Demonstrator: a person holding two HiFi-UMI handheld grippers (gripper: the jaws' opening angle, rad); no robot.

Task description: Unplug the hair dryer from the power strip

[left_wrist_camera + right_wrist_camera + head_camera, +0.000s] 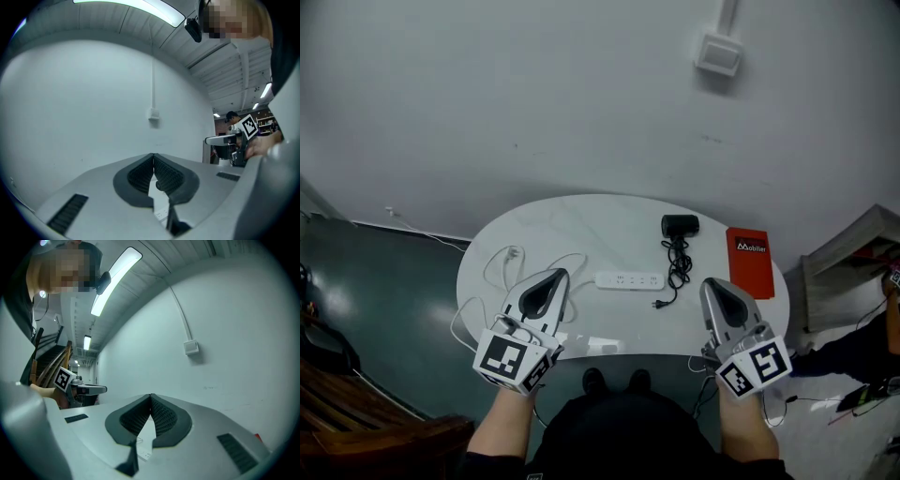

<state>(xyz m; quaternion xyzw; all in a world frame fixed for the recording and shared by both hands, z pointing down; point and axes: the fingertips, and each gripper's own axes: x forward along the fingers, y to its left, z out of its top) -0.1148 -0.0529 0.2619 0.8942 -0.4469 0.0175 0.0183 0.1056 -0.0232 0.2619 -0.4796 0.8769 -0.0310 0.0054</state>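
Observation:
A white power strip (pixel 629 279) lies in the middle of the white oval table (pixel 562 225). Behind it to the right rests the black hair dryer (pixel 680 225). Its black cord (pixel 677 267) runs forward to a plug (pixel 657 303) that lies on the table just in front of the strip, out of the sockets. My left gripper (pixel 558 274) hovers over the table's near left edge, shut and empty, and its pads (pixel 140 176) meet at the tips. My right gripper (pixel 711 284) hovers at the near right edge, also shut and empty, pads (pixel 164 417) together.
A red booklet (pixel 750 262) lies at the table's right end. A thin white cable (pixel 502 262) loops over the left side and down to the floor. A white wall box (pixel 718 53) hangs on the grey wall behind. Shelving stands at the far right.

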